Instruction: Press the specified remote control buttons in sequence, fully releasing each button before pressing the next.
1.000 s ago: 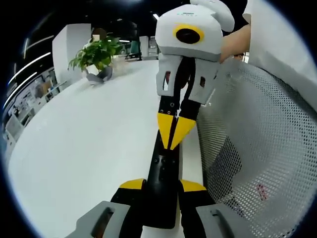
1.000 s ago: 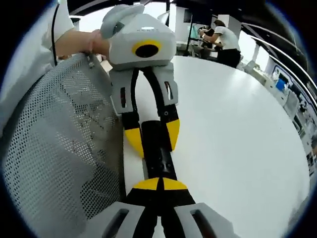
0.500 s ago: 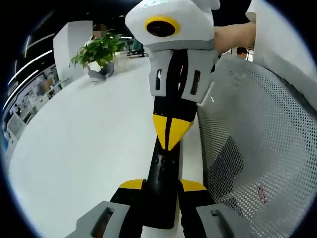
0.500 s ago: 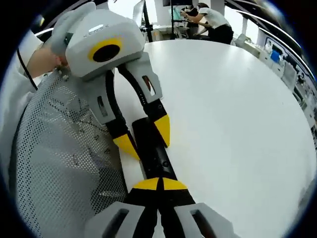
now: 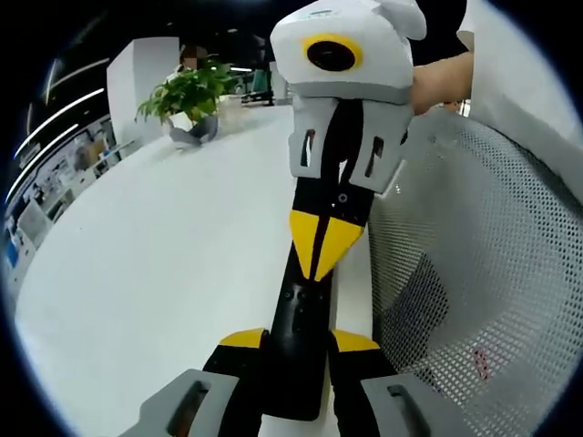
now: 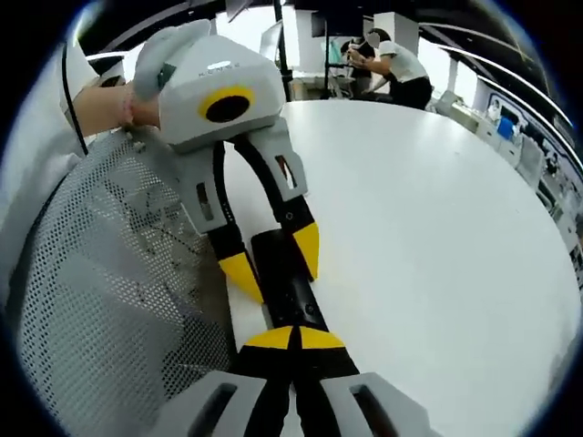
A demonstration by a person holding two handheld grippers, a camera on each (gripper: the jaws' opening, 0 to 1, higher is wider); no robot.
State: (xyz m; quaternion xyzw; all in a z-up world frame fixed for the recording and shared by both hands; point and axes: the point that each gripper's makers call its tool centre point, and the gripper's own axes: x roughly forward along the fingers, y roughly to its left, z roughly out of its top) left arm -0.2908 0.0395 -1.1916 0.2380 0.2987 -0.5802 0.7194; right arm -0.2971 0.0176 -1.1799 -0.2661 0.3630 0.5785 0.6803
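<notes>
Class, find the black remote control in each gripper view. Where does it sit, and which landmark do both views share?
Left gripper view: remote control low centre, clamped between that view's own jaws.
Right gripper view: remote control centre, running up from the closed yellow tips.
Shared landmark: mesh chair back.

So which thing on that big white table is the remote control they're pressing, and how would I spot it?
Start at the white table, at its edge beside the grey mesh chair back. There the left gripper clamps a slim black bar between its yellow tips: the remote control. It is the only dark, flat, button-studded thing there, and the right gripper, tips shut, touches its top.
</notes>
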